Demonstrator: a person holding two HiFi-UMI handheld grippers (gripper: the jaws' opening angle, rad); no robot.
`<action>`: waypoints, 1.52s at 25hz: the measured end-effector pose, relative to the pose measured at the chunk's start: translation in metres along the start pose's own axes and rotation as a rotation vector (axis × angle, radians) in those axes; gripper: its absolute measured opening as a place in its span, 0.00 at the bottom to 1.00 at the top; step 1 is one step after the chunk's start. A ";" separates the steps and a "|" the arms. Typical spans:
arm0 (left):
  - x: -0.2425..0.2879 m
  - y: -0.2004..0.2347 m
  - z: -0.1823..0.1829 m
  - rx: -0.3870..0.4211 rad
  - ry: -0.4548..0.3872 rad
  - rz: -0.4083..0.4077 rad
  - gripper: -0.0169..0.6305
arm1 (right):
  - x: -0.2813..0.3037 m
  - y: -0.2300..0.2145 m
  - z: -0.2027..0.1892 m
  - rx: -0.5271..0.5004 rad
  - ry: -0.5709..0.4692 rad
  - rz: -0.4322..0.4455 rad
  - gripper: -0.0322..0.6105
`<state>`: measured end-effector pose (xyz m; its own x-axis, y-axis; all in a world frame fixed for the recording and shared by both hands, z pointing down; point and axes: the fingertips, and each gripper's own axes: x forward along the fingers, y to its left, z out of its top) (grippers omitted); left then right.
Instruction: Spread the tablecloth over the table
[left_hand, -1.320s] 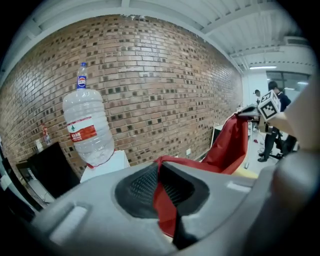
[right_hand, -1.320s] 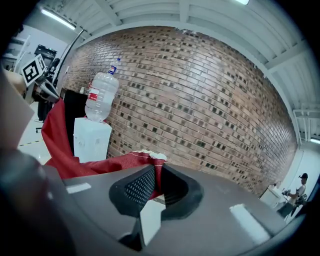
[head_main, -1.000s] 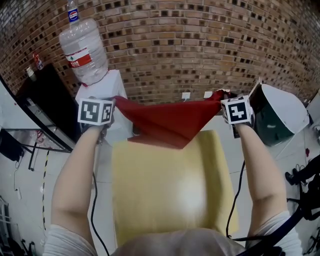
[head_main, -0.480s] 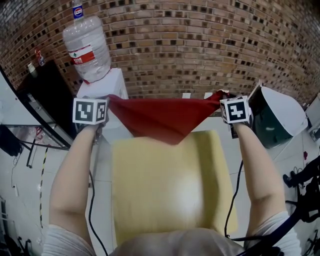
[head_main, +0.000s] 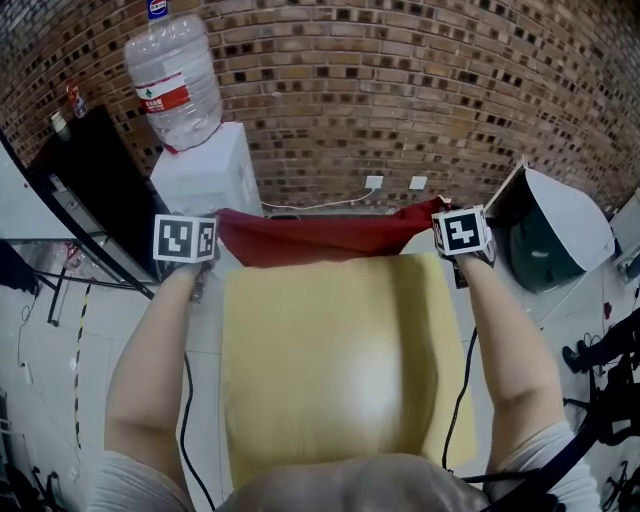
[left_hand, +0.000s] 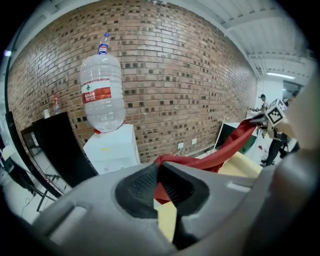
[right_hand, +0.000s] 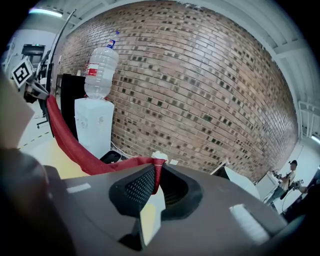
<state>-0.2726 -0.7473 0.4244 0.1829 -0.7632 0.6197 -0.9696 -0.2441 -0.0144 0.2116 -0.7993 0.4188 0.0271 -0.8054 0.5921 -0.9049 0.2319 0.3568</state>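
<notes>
Beyond the yellow table (head_main: 330, 380), left gripper (left_hand: 159, 174) and right gripper (right_hand: 155, 181) clamp limp red tablecloth (head_main: 310, 238).

A plain work room, more a lab or workshop than a home.
A bare brick wall (head_main: 400, 90) runs along the back, with a water cooler (head_main: 205, 175) carrying a big upturned bottle (head_main: 175, 85). Wall sockets (head_main: 374, 183) sit low on the bricks. There is a pale tiled floor (head_main: 60, 340), a dark cabinet (head_main: 88, 172) and a strip light (right_hand: 44, 11) under a white beamed ceiling (left_hand: 240, 14).

Red tablecloth (head_main: 320, 240) beyond yellow table (head_main: 330, 370)
</notes>
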 end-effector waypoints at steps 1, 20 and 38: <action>0.002 -0.001 -0.004 0.000 0.003 -0.002 0.06 | 0.002 0.001 -0.004 0.006 0.006 0.000 0.07; -0.086 -0.039 -0.004 0.050 -0.056 0.016 0.06 | -0.084 -0.025 -0.025 0.083 -0.051 -0.007 0.07; -0.242 -0.142 -0.221 -0.044 0.038 0.010 0.06 | -0.246 0.019 -0.213 0.075 -0.007 0.061 0.07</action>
<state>-0.2145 -0.3959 0.4500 0.1680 -0.7418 0.6492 -0.9777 -0.2094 0.0139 0.2781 -0.4805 0.4340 -0.0317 -0.7952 0.6055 -0.9340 0.2392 0.2653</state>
